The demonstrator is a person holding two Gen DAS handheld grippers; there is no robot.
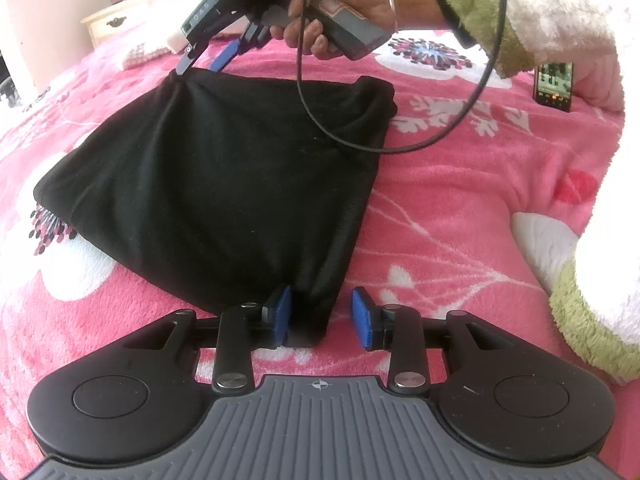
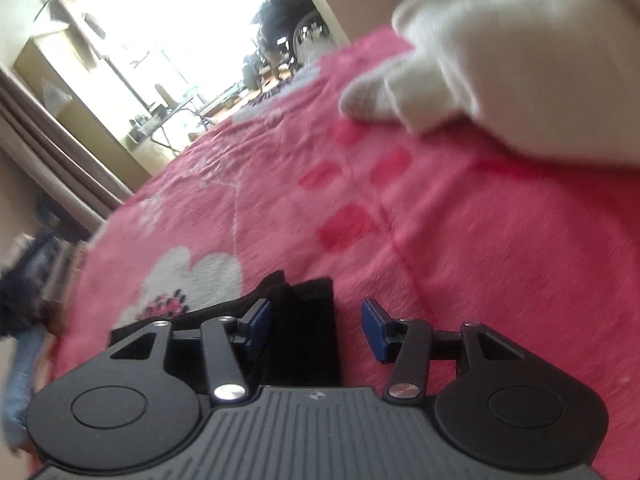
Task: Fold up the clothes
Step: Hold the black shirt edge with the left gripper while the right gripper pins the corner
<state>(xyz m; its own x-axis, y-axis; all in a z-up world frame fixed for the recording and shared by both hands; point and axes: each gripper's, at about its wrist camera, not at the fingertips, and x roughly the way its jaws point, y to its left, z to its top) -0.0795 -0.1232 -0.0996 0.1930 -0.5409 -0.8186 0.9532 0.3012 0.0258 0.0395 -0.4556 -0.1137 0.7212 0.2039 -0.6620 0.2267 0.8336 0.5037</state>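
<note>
A black garment (image 1: 224, 184), folded into a rough square, lies on the pink flowered blanket (image 1: 460, 200). My left gripper (image 1: 322, 316) is at its near corner. That corner sits between the blue pads (image 1: 282, 316) against the left one, and pink blanket shows before the right one, so the jaws stand open. A hand holds my right gripper (image 1: 198, 68) at the garment's far corner, open, with one fingertip touching the cloth. In the right wrist view the black garment (image 2: 300, 340) lies between that gripper's (image 2: 316, 320) spread pads, beside the left pad.
A black cable (image 1: 320, 120) loops from the right gripper over the garment. A phone (image 1: 554, 86) lies on the blanket at the right. Fluffy white and green sleeves (image 1: 540, 8) fill the right side. A cream nightstand (image 1: 116, 20) stands behind the bed.
</note>
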